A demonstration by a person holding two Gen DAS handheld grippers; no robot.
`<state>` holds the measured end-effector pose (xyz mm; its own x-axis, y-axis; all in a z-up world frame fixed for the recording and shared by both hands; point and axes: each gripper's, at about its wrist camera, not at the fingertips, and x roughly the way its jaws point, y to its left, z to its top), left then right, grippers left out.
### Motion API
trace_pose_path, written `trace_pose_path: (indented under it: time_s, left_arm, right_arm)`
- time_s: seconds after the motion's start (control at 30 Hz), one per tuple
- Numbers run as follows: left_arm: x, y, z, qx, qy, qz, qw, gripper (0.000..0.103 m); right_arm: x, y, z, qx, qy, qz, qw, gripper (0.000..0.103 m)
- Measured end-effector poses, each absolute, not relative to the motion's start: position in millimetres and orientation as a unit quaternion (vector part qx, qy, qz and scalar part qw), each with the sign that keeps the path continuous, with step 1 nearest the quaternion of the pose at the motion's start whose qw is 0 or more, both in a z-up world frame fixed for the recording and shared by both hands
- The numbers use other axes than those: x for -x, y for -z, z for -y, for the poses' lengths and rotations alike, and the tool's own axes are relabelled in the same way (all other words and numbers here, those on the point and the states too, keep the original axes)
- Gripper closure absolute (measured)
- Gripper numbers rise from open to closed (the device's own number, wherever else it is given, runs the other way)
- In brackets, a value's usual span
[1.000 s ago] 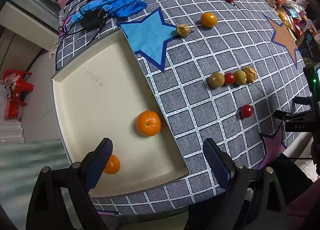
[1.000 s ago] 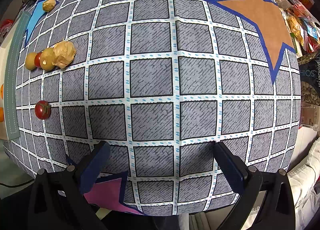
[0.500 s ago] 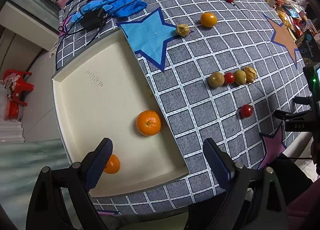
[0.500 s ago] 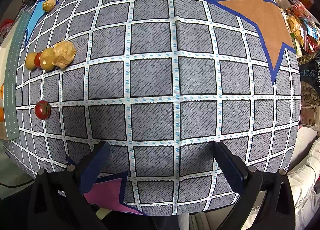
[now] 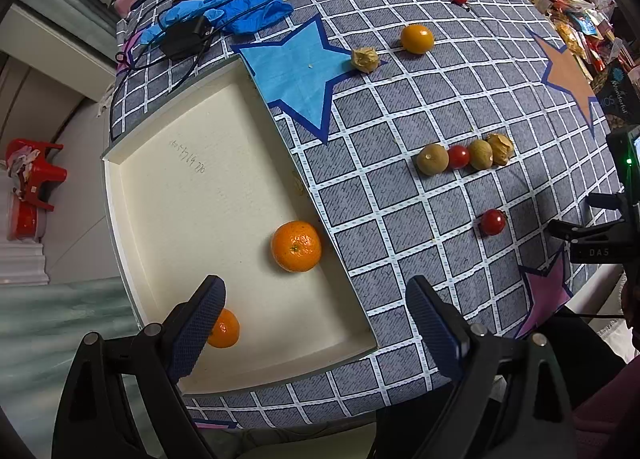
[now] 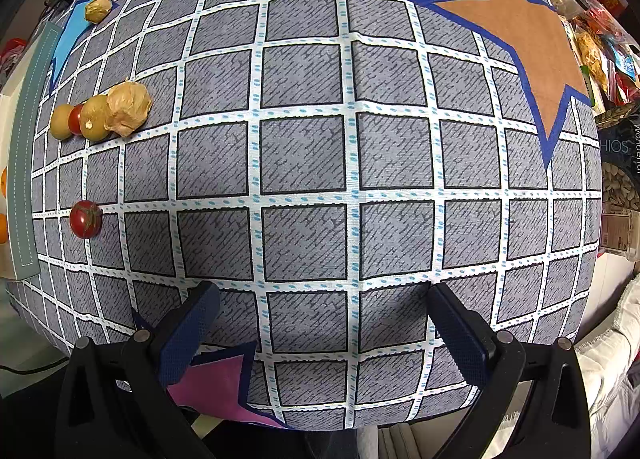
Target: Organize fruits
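Worktop (image 5: 400, 187): a grid-patterned cloth with star patches is seen beneath both tools; loose fruits are spread across it.
Tray (image 5: 132, 243): a cream tray is placed under and ahead of the left tool, at the worktop's near edge; two fruits are already held in it.
Left tool (image 5: 316, 323): it is pointed downward over the tray's near end, its jaws spread wide, nothing between them.
Right tool (image 6: 320, 323): it is held above bare cloth, jaws also wide and empty; no fruit lies near its fingers.
Large orange (image 5: 296, 246): it is found ahead of the left tool, against the tray's right wall.
Small orange (image 5: 223, 328): it is partly hidden behind the left tool's left finger, on the tray floor.
Row of four (image 5: 464, 155): two brownish round fruits, a cherry tomato and a papery husked fruit are lined up touching, well ahead and to the right of the left tool.
Lone tomato (image 5: 493, 221): it is set apart, nearer the left tool than the row.
Change: none is detected across the last second; both tools are unmoved and no fruit is shifted.
Meaning: a pause is judged, with most of the sorting left undone; the lone tomato is judged the likeliest next pick.
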<state>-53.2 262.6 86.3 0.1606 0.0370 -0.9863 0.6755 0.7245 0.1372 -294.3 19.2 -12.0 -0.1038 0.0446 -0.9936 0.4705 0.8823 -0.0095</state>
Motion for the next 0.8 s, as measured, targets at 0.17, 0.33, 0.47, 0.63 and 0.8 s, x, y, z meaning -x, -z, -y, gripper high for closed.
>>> trace_pose_path:
  time_s: [0.17,0.33,0.47,0.63,0.8]
  left_arm:
    - [53.4,-86.6,-262.3,-0.294,0.227,-0.607,0.703,0.009]
    - [53.3,-86.6,-262.4,-0.293,0.227,-0.607,0.703,0.009]
    - [53.2,-86.7,-262.4,-0.294,0.227,-0.606,0.703,0.009]
    - [53.1,-86.6,-262.4,-0.293,0.227,-0.607,0.703,0.009]
    - [54.6,-85.8,-262.5,-0.293,0.227,-0.607,0.702,0.009]
  right_arm:
    - [295.0,12.0,-19.6,-0.178,0.165,-0.724,0.646,0.000]
    - [295.3,11.9,-19.5,-0.178,0.165,-0.724,0.646,0.000]
    - [294.4,11.6,-18.7,-0.178,0.165,-0.723,0.647,0.000]
    - [296.6,11.5,-19.2,-0.178,0.164,-0.723,0.647,0.000]
    - [296.7,11.1,-18.7,-0.178,0.164,-0.722,0.648,0.000]
